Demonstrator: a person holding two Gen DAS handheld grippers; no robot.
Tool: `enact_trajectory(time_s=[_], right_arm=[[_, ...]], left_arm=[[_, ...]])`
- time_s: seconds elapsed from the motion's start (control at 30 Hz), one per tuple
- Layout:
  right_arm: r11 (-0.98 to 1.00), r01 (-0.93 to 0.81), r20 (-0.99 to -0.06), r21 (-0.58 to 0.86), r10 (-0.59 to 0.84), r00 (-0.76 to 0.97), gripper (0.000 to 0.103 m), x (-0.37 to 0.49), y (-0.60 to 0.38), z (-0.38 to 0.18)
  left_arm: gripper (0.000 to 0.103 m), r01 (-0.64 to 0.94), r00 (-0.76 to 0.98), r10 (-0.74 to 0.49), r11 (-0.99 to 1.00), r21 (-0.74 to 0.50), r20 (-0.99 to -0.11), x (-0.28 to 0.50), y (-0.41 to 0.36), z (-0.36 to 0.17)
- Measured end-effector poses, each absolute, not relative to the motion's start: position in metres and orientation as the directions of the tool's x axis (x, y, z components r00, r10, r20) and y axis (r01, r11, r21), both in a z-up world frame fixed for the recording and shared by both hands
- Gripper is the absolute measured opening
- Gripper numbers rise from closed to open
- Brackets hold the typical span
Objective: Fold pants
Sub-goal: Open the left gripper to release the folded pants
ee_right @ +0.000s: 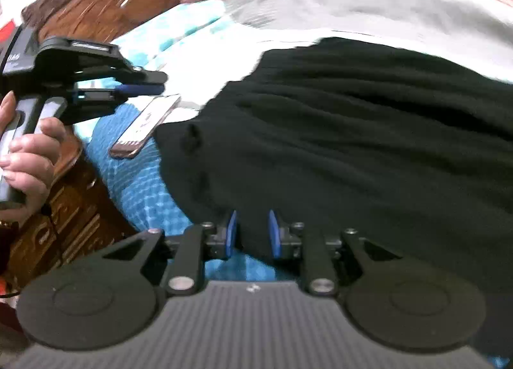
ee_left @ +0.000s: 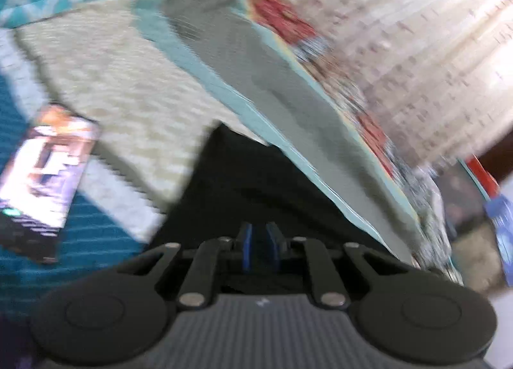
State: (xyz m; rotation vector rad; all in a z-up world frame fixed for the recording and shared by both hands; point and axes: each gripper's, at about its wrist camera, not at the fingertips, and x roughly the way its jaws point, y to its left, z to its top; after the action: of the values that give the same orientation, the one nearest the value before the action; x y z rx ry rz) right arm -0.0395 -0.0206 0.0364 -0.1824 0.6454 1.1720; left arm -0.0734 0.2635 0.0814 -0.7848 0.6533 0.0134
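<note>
Blue fingers (ee_right: 231, 234) flank rumpled, seemingly knit black pants (ee_right: 352, 144).

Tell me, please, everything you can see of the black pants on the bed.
The black pants are a soft, matte fabric, lying rumpled in broad folds across the bed's teal and white covers. They look spread out rather than neatly folded. One edge lies close beside a phone; whether they touch is unclear. The near edge runs between the blue pads of the right hand-held gripper; the blurred left wrist view shows dark cloth at the left hand-held gripper.
</note>
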Motion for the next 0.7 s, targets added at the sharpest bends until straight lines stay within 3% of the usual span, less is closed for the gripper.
enact_trajectory(time_s=[0.13, 0.23, 0.3, 0.4, 0.5, 0.57, 0.67, 0.7], right_arm=[[0.501, -0.830, -0.535, 0.244, 0.783, 0.316, 0.027, -0.021, -0.051, 0.037], [0.565, -0.778, -0.513, 0.275, 0.771, 0.378, 0.027, -0.009, -0.072, 0.039], [0.597, -0.750, -0.511, 0.285, 0.756, 0.409, 0.027, -0.002, -0.082, 0.039], [0.633, -0.707, -0.502, 0.315, 0.743, 0.442, 0.027, 0.012, -0.097, 0.040], [0.655, -0.673, -0.478, 0.344, 0.739, 0.474, 0.027, 0.027, -0.110, 0.046], [0.672, -0.646, -0.456, 0.362, 0.732, 0.506, 0.027, 0.039, -0.119, 0.052], [0.702, -0.603, -0.430, 0.380, 0.711, 0.557, 0.028, 0.056, -0.134, 0.060], [0.710, -0.590, -0.423, 0.385, 0.703, 0.571, 0.029, 0.059, -0.138, 0.061]], left_arm=[[0.012, -0.171, 0.746, -0.294, 0.782, -0.599, -0.598, -0.047, 0.222, 0.071], [0.013, -0.243, 0.619, -0.210, 0.865, -0.439, -0.756, -0.028, 0.202, 0.041], [0.006, -0.286, 0.529, -0.202, 0.872, -0.397, -0.824, -0.022, 0.204, 0.016], [0.007, -0.290, 0.546, -0.262, 0.832, -0.473, -0.796, -0.023, 0.217, 0.025], [0.019, -0.248, 0.629, -0.222, 0.851, -0.463, -0.745, -0.013, 0.231, 0.063], [0.027, -0.219, 0.671, -0.137, 0.902, -0.372, -0.729, 0.006, 0.235, 0.092], [0.038, -0.170, 0.700, 0.063, 0.982, -0.079, -0.711, 0.052, 0.223, 0.120], [0.046, -0.130, 0.708, 0.103, 0.991, 0.014, -0.698, 0.070, 0.216, 0.122]])
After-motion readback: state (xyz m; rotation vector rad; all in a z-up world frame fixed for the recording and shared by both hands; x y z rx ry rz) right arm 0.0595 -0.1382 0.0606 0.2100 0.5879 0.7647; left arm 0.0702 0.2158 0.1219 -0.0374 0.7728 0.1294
